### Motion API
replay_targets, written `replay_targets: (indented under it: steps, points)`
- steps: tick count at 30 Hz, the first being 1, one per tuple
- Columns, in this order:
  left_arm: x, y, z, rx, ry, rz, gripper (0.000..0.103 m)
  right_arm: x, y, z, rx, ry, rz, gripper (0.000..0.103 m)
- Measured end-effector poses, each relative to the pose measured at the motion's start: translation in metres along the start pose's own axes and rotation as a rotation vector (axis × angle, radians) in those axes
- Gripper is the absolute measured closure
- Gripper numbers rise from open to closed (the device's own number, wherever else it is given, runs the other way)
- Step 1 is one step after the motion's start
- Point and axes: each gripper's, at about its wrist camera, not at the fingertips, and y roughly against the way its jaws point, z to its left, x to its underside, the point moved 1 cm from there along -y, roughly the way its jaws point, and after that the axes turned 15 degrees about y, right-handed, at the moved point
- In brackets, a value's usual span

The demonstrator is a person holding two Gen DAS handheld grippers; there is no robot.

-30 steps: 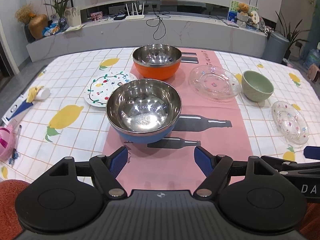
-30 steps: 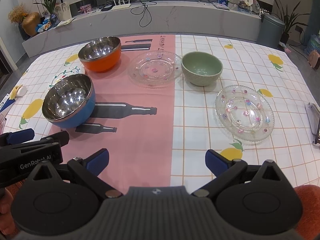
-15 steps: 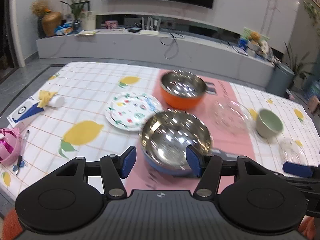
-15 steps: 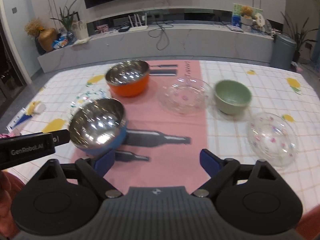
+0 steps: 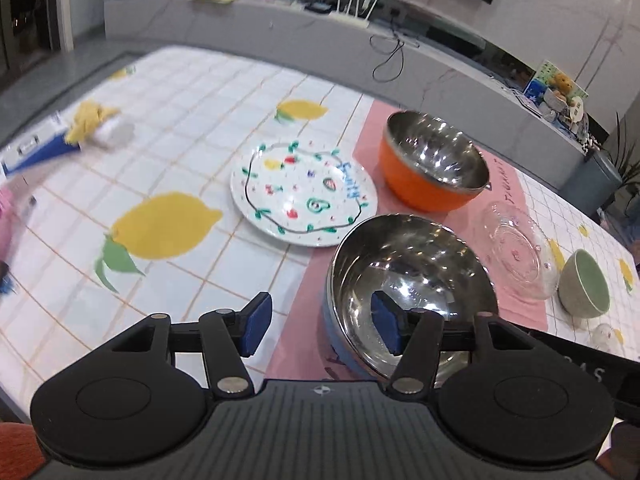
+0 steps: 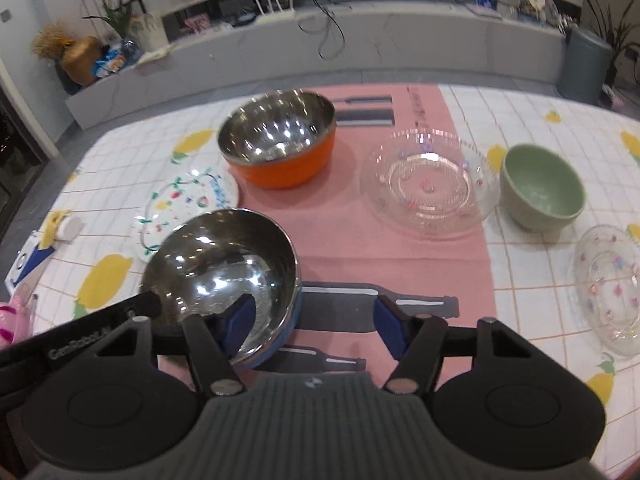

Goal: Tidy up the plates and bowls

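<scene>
- My left wrist camera looks steeply down along its fingers onto the table [image 5: 192,128], sitting close over the blue-sided steel bowl [image 5: 408,276] — the painted plate [image 5: 304,196] lies just beyond.
- My right wrist camera tilts down the same way from farther right, close above the pink runner [image 6: 400,256], facing the grey wall unit [image 6: 360,56].
- Both views share the steel bowl [image 6: 224,264], orange bowl [image 6: 280,144], painted plate, clear plate [image 6: 428,184] and green bowl [image 6: 540,188] — and the right view catches the left gripper's arm [image 6: 100,324].
</scene>
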Motion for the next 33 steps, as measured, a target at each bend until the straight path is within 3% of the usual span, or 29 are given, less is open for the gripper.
replay_targets:
  steps: [7, 13, 24, 33]
  points:
    - [-0.001, -0.015, 0.004, -0.006, 0.049, 0.066, 0.068, -0.002, -0.014, 0.001, -0.026, -0.036, 0.011, 0.067]
    - [0.004, -0.011, -0.008, -0.005, -0.002, 0.063, 0.089, -0.003, -0.014, 0.006, -0.055, -0.031, 0.017, 0.095]
    - [0.018, 0.019, -0.013, -0.008, -0.026, 0.034, 0.091, 0.01, 0.017, 0.007, -0.058, -0.031, 0.002, 0.095]
    - [0.057, 0.05, -0.017, -0.003, -0.042, 0.066, 0.091, 0.043, 0.064, -0.009, -0.081, -0.052, 0.006, 0.095]
